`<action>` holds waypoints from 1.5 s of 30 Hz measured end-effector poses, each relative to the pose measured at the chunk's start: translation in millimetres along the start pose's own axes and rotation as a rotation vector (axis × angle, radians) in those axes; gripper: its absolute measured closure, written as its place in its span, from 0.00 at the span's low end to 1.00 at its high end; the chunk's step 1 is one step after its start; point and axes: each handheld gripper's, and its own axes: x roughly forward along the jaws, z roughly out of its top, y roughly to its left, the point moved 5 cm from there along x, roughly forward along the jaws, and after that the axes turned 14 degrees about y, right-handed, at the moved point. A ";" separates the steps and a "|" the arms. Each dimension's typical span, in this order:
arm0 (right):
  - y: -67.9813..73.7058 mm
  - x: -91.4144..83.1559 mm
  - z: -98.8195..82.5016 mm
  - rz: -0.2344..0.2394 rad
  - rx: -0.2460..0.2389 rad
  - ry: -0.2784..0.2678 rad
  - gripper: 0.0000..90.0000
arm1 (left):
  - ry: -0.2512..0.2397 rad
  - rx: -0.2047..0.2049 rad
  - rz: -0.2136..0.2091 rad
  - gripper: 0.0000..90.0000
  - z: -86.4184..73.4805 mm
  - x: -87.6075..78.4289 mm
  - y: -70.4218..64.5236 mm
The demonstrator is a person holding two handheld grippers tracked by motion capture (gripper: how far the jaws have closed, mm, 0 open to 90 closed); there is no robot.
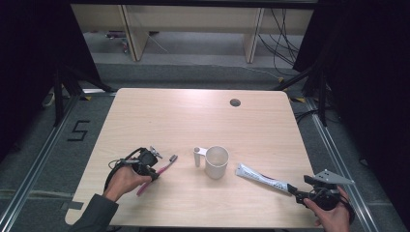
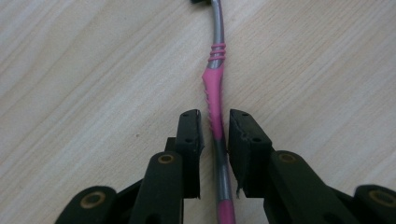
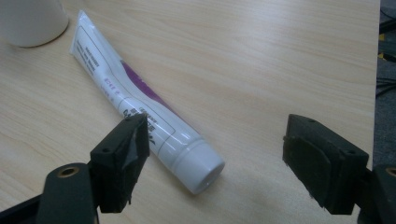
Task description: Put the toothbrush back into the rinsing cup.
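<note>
On the counter [image 1: 193, 116], near its front left, the toothbrush [image 1: 164, 167] lies flat with its handle between the jaws of the left tongs [image 2: 214, 128]. These jaws stand narrowed close about the pink grip; whether the pads press it yet cannot be told. At the front right, the right tongs [image 3: 215, 140] are held wide open around the capped end of the toothpaste [image 3: 140, 102], which is not gripped and lies flat. Between the two stands the cup [image 1: 216, 162], empty as far as is seen. Nothing is judged lifted yet; both grasps are judged to be at the approach stage, all carrying left to do.
</note>
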 end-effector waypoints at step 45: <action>3.6 0.3 0.1 0.021 0.007 0.005 0.27 | 0.235 0.106 0.006 0.92 20.7 1.5 -6.3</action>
